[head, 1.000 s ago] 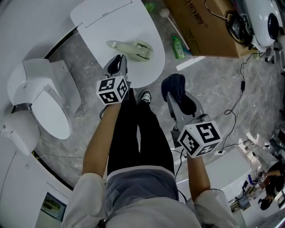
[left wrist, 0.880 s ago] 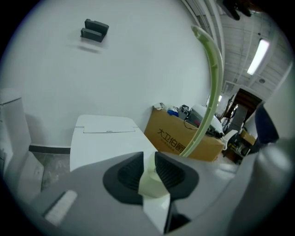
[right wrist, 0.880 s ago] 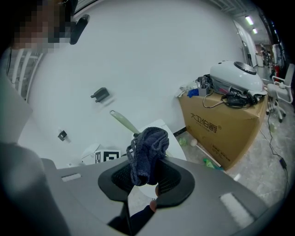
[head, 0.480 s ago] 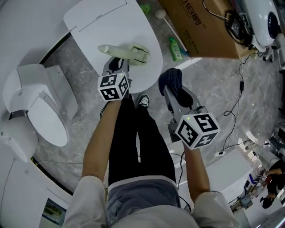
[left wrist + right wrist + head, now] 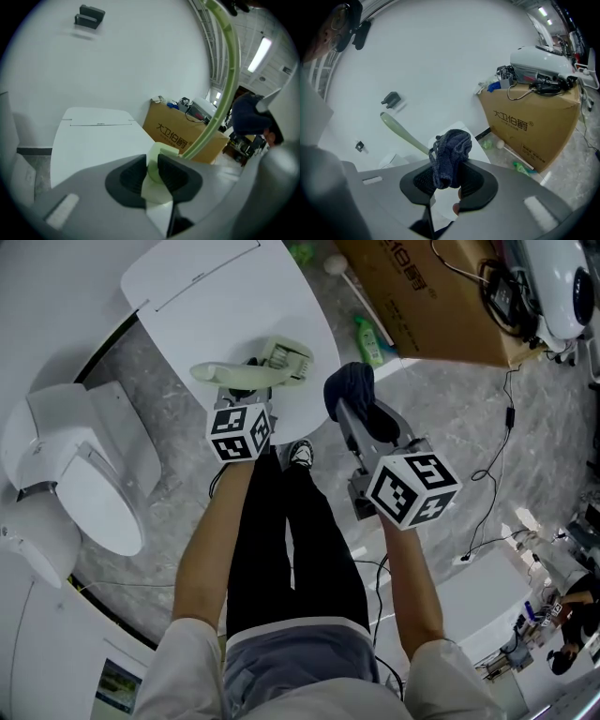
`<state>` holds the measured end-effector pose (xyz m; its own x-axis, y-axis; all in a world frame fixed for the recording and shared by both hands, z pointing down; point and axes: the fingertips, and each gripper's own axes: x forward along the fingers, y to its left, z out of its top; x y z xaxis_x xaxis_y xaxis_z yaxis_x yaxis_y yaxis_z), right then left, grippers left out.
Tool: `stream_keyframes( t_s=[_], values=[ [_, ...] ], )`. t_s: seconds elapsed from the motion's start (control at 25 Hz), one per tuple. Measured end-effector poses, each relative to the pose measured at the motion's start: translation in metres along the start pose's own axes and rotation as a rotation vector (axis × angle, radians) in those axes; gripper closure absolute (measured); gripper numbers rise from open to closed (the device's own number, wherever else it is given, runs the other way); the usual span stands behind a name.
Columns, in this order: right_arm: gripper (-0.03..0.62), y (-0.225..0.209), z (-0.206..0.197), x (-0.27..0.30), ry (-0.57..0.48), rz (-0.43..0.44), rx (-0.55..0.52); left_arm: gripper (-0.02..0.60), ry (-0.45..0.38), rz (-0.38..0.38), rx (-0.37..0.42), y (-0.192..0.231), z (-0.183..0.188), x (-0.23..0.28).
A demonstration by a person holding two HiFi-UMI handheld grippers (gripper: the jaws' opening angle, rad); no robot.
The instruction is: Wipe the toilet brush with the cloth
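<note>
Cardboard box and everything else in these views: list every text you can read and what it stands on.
"大卫伯爵" with an ® mark: on the side of the cardboard box.
Small mark on the white tabletop: too small to read.
Green bottle: any label is too small to read.

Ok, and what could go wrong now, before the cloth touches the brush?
1. The left hand-held gripper pinches the pale green plastic toilet brush at one small spot, and its long handle sticks out; wiping pressure may twist it loose.
2. The right hand-held gripper holds the dark blue bunched cloth by one end only; rubbing might pull it out.
</note>
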<state>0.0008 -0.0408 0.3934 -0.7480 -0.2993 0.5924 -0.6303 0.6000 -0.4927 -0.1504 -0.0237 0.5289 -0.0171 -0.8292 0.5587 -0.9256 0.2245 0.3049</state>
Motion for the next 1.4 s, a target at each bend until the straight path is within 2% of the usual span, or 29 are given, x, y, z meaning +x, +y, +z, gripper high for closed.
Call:
stream_keyframes(
  t_s=[0.12,0.24,0.44,0.72,0.96,1.08,1.24,1.4],
  values=[
    [0.505,-0.01,0.002,0.018,0.02,0.016,-0.005,0.581,-0.007,0.0,0.023,-0.001,0.0,0.001],
    [0.505,-0.011,0.008,0.035,0.025,0.051,-0.025,0.581,-0.023,-0.009,0.002,-0.001,-0.001,0.002],
    [0.505,-0.002,0.018,0.07,0.043,0.154,-0.107,0.581,-0.032,0.004,-0.038,0.001,-0.002,0.003],
    [0.505,0.005,0.017,0.122,0.135,0.317,-0.236,0.581,-0.029,0.013,-0.056,0.003,-0.003,0.003],
    [0.505,0.012,0.004,0.15,0.225,0.415,-0.451,0.581,-0.032,0.012,-0.066,0.004,-0.001,0.004],
    [0.505,0.018,-0.004,0.158,0.269,0.481,-0.514,0.581,-0.025,0.014,-0.063,0.004,-0.003,0.005],
    [0.505,0.027,-0.014,0.165,0.33,0.597,-0.536,0.581,-0.015,0.011,-0.061,0.003,-0.004,0.006],
    [0.505,0.027,-0.018,0.171,0.366,0.639,-0.515,0.581,-0.018,0.007,-0.038,0.002,-0.004,0.008]
  ],
)
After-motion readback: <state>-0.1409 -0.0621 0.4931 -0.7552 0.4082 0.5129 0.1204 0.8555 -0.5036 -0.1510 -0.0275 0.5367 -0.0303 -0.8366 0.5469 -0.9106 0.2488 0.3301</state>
